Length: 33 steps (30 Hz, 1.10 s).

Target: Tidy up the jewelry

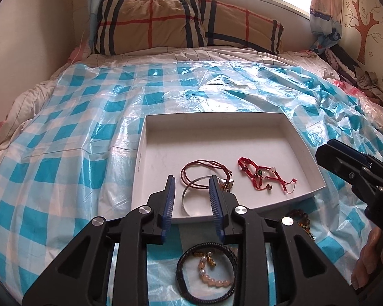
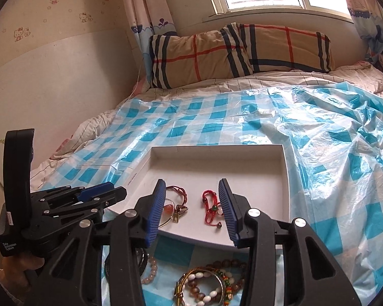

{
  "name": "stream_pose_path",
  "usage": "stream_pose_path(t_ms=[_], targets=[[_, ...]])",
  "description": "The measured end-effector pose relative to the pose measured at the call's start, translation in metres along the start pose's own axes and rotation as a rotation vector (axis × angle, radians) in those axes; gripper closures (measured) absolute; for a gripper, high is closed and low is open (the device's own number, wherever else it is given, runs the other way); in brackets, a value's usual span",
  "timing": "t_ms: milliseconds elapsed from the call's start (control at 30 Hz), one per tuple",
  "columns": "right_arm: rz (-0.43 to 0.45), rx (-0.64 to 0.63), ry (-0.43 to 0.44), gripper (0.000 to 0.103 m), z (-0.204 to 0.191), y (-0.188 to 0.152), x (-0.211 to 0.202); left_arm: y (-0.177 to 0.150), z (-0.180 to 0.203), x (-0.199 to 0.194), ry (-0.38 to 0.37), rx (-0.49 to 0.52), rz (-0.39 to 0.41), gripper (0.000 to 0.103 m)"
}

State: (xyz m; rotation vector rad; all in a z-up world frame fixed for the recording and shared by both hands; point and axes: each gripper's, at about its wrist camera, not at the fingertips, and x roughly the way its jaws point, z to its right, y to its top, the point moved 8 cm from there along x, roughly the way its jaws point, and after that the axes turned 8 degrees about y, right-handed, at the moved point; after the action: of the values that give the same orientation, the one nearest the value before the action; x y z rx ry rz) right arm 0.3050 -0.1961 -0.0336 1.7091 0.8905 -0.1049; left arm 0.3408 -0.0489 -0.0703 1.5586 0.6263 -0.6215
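Hovering near tray (image 1: 303,168) front rim | L tool (image 1: 192,204) + R tool (image 2: 191,211) jaws apart, nothing held

Materials and finishes: bed, tray, jewelry, tooling.

Glossy, crinkled blue-checked plastic sheet (image 1: 89,132) over matt cloth bedding; plaid cloth pillow (image 1: 150,25). White tray (image 1: 303,178) appears matt card or paperboard, smooth. Inside: woven red cord bracelet (image 1: 265,176), thin dark-red cord loop (image 1: 204,170), polished metal bangle (image 1: 191,196). On the sheet: glossy pink bead strand (image 1: 212,278) inside a ribbed black band (image 1: 183,288); glossy brown and white bead bracelets (image 2: 206,288). Left gripper (image 1: 192,193) and right gripper (image 2: 191,199): matt black plastic, ridged blue pads, bright metal rivets.
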Motion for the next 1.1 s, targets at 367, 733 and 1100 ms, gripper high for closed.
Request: stream_pose_path(t_ms=[367,733,1100], targets=[[0.020,-0.018,-0.015,0.050,-0.043,-0.030,-0.090,-0.064,-0.002,-0.085,-0.001,-0.055,-0.008,0.059],[0.056,0.003,-0.046,0.048,-0.055,-0.049,-0.135,-0.095,0.008,-0.114,-0.020,-0.089,0.006,0.046],[0.049,0.002,-0.044,0.048,-0.063,-0.055,-0.136,-0.112,0.011,-0.109,-0.027,-0.143,0.014,0.031]])
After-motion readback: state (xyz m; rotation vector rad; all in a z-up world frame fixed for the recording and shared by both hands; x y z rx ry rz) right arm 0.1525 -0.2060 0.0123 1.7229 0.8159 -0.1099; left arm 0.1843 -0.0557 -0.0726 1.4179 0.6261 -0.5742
